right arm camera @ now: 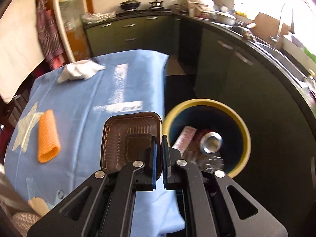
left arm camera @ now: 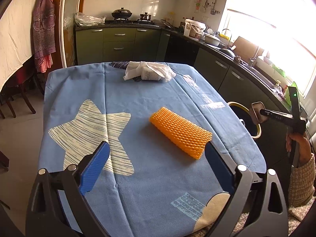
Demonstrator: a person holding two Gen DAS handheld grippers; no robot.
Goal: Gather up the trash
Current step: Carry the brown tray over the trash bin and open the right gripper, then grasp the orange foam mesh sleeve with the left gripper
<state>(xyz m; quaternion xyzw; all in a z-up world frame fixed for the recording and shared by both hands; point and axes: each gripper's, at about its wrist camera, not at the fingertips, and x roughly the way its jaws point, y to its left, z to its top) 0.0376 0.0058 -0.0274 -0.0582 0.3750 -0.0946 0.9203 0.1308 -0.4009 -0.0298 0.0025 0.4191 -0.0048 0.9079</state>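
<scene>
My right gripper (right arm camera: 159, 138) is shut on the rim of a brown plastic tray (right arm camera: 126, 138) and holds it at the table's right edge, beside the yellow-rimmed trash bin (right arm camera: 244, 130); the tray also shows in the left wrist view (left arm camera: 256, 111), above the bin (left arm camera: 256, 132). The bin holds a crushed can (right arm camera: 211, 142) and a wrapper. My left gripper (left arm camera: 158, 150) is open over the blue tablecloth (left arm camera: 138, 106), with an orange foam net sleeve (left arm camera: 180, 132) just ahead of its right finger. A crumpled white paper with a bottle (left arm camera: 150, 72) lies at the table's far edge.
Green kitchen cabinets (left arm camera: 118, 43) stand behind the table and along the right wall, with a stove and pots on the counter. An apron hangs at the left (left arm camera: 43, 29). A chair (left arm camera: 17, 90) stands left of the table.
</scene>
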